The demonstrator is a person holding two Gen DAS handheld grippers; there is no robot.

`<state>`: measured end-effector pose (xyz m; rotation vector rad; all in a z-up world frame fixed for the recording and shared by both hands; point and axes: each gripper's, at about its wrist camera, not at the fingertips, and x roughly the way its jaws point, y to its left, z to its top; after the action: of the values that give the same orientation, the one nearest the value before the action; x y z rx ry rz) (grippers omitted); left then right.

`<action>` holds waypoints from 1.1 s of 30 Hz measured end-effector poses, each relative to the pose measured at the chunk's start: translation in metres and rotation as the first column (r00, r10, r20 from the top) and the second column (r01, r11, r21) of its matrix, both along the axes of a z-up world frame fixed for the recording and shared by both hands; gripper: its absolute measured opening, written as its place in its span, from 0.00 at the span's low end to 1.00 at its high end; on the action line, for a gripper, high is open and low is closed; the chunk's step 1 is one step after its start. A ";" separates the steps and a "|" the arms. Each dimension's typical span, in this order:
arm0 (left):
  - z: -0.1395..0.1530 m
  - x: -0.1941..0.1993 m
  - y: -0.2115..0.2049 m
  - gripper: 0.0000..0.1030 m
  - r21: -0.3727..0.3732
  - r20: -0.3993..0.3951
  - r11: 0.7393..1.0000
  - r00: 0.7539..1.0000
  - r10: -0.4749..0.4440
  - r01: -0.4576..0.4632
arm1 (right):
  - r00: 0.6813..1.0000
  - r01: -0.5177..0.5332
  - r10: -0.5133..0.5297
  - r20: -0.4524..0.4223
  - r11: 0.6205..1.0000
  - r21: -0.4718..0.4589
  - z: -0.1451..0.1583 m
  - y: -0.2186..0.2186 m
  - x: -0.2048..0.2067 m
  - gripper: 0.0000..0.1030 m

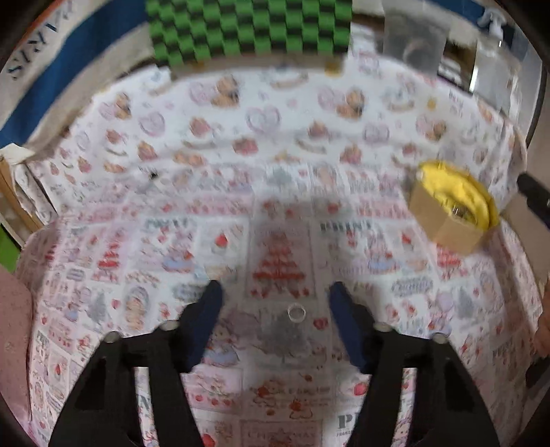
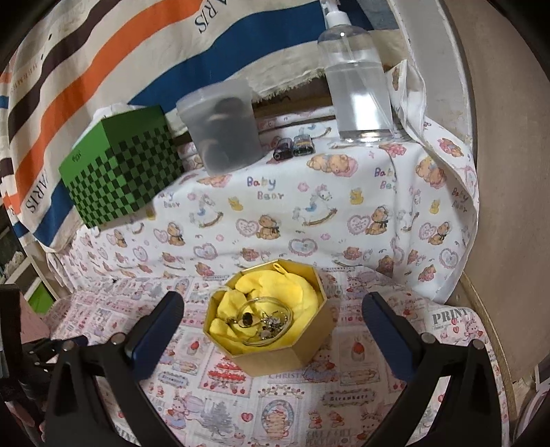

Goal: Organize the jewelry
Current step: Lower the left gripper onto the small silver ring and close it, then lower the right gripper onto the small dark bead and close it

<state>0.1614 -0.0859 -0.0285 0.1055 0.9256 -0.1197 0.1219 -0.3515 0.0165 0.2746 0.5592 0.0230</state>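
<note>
A small clear ring (image 1: 296, 313) lies on the patterned cloth between the open fingers of my left gripper (image 1: 275, 292), a little behind the tips. A hexagonal gold box (image 2: 275, 354) with yellow lining holds several jewelry pieces (image 2: 266, 321). It sits between the open fingers of my right gripper (image 2: 273, 306), which is empty. The same box (image 1: 443, 220) shows at the right in the blurred left wrist view. A tiny dark item (image 1: 153, 176) lies on the cloth at the far left.
A green checkered box (image 2: 120, 172) stands at the back left, also in the left wrist view (image 1: 251, 27). A frosted plastic cup (image 2: 221, 130), two small dark bottles (image 2: 295, 148) and a clear pump bottle (image 2: 357, 86) stand along the back. A striped cloth hangs behind.
</note>
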 end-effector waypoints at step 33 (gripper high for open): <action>-0.011 0.009 0.008 0.02 -0.060 -0.063 0.998 0.998 -0.002 -0.002 | 0.999 -0.015 0.015 -0.046 1.000 -0.015 -0.007 0.004 0.006 1.00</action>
<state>0.1703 -0.0779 -0.0393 0.0466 0.9847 -0.1513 0.1274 -0.3477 0.0090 0.2562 0.6071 0.0270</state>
